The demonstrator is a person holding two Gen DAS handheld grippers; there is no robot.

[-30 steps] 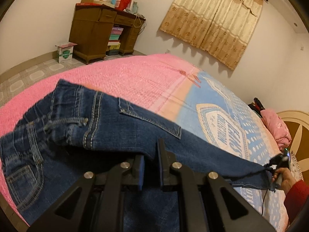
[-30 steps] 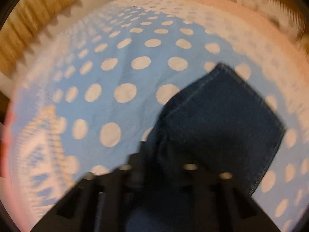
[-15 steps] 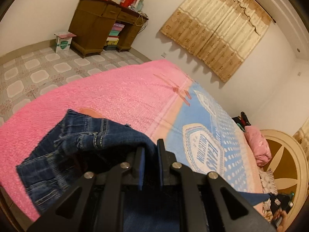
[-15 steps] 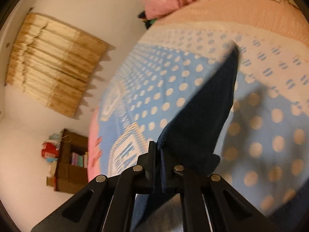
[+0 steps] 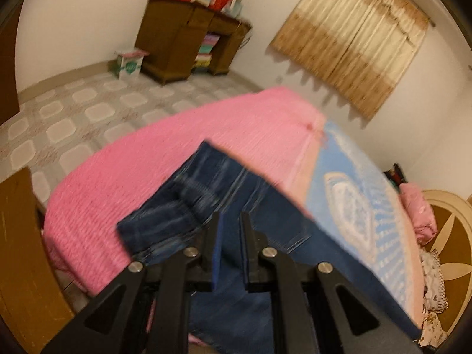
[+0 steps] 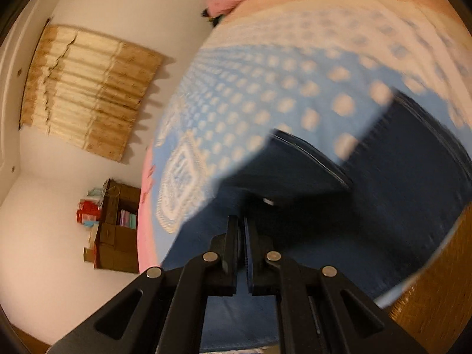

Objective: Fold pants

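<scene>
- Left wrist view: the dark blue denim pants (image 5: 236, 206) hang lifted above the bed, the waist end with pale stitching spread ahead of the fingers and one long leg running down toward the lower right edge.
- The left gripper (image 5: 228, 221) pinches the denim, its black fingers drawn close with the blue fabric caught between them.
- Right wrist view: the right gripper (image 6: 241, 224) has its fingers pressed almost together on a thin edge of the same pants (image 6: 383, 191), whose dark cloth fills the space ahead and to the right.
- Under the pants lies the bed, covered at one end by a pink textured blanket (image 5: 177, 153) and at the other by a light blue spread with pale dots (image 6: 265, 94) and a white emblem.
- A pink pillow (image 5: 419, 215) sits at the far end, by a round cream and brown headboard (image 5: 445, 230).
- Farther out stand a brown wooden desk (image 5: 183, 41) with coloured items on top, a small white box (image 5: 129, 65) on the tiled floor (image 5: 73, 112), and beige curtains (image 5: 354, 35) on the white wall.
- Both views are blurred.
</scene>
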